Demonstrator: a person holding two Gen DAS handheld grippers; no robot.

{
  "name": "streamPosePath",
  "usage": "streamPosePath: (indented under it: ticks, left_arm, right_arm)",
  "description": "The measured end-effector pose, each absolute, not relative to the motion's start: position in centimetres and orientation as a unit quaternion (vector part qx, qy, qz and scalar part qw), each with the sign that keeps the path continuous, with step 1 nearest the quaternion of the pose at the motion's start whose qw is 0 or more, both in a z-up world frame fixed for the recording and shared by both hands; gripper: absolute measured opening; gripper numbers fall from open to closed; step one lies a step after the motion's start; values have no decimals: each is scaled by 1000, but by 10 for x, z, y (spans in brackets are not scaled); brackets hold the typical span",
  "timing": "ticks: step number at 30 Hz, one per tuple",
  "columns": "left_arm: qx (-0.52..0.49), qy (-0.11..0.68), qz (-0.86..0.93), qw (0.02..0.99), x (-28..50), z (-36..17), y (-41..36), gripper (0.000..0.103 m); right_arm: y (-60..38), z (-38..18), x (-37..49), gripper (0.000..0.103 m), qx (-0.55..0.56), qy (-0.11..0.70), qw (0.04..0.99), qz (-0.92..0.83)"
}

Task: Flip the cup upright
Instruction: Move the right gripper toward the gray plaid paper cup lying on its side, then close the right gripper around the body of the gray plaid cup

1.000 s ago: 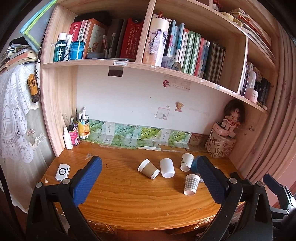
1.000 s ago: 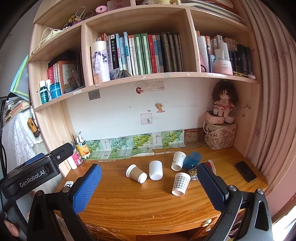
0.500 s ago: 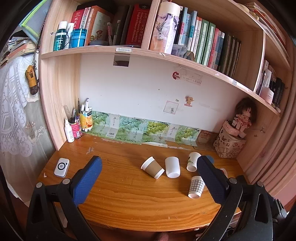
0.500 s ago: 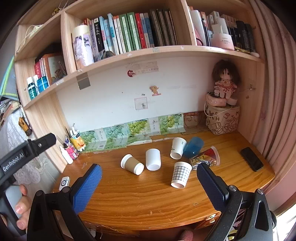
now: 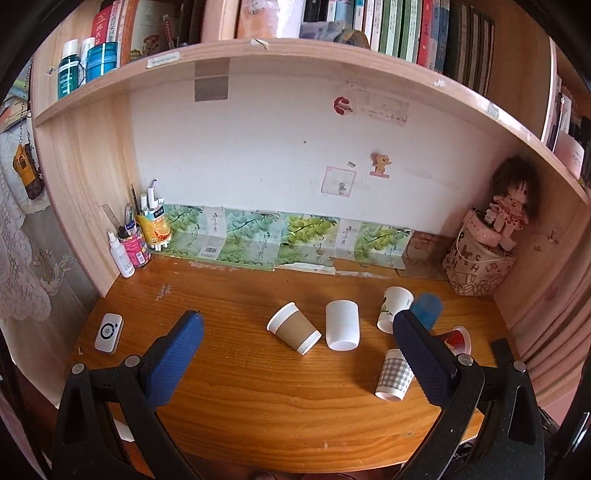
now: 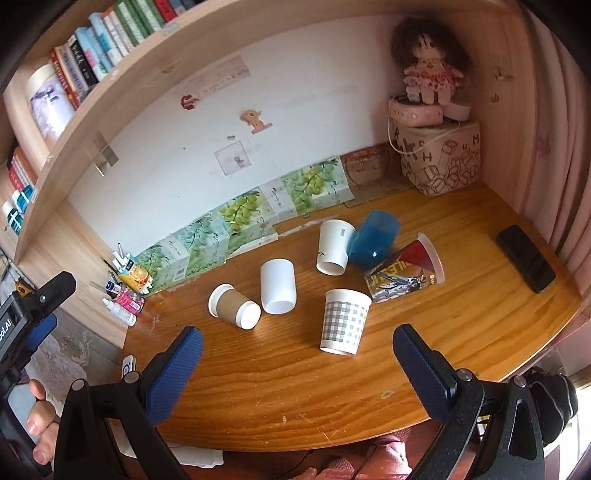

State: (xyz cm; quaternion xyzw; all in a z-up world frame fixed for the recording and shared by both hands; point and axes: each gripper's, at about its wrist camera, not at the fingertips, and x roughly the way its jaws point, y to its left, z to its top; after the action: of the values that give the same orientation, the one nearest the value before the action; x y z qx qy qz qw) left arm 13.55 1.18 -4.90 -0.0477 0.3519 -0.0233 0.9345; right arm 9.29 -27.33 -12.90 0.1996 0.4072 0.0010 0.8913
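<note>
Several cups lie on their sides on the wooden desk (image 6: 288, 384): a brown sleeved cup (image 6: 234, 306) (image 5: 294, 331), a plain white cup (image 6: 277, 286) (image 5: 342, 324), a white leaf-print cup (image 6: 333, 247) (image 5: 394, 308), a blue plastic cup (image 6: 373, 243) (image 5: 427, 309), a grey checked cup (image 6: 343, 321) (image 5: 395, 374) and a red printed cup (image 6: 406, 273) (image 5: 456, 338). My left gripper (image 5: 295, 360) is open and empty above the desk's front. My right gripper (image 6: 295, 373) is open and empty, in front of the checked cup.
A black phone (image 6: 525, 258) lies at the right. A white remote (image 5: 108, 333) lies at the left. Pen pots and bottles (image 5: 138, 236) stand at the back left, a doll on a box (image 6: 439, 158) at the back right. A shelf of books (image 5: 406, 29) hangs overhead.
Both grippers have moved forward and tilted down toward the desk, so the cups look larger. The cups have not moved. Both jaws stay open.
</note>
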Motion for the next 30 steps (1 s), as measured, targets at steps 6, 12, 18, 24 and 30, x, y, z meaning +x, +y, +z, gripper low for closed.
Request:
streamPosePath:
  ticks: [6,12,18,24,30]
  left_arm:
    - [-25,399,-6,917,166,-67,-14,102]
    - [9,435,31,900,187,-86,-27,102]
    - [-5,464,55,884,195,-97,-31,102]
    - [-11,494,83,866,193,-111,-32,102]
    - [-22,509,103,854,193,-117,-36,102]
  right_arm:
    - [-303,-162,130,103,249,465,850,13]
    - [-317,-200,168,103,279,527,802,34]
    - [-321,-235,196,103,299,569,764,55]
    - [-318,-263,222,102,293,597,745,56]
    - [-312,-294,243,93,294,643,706,45]
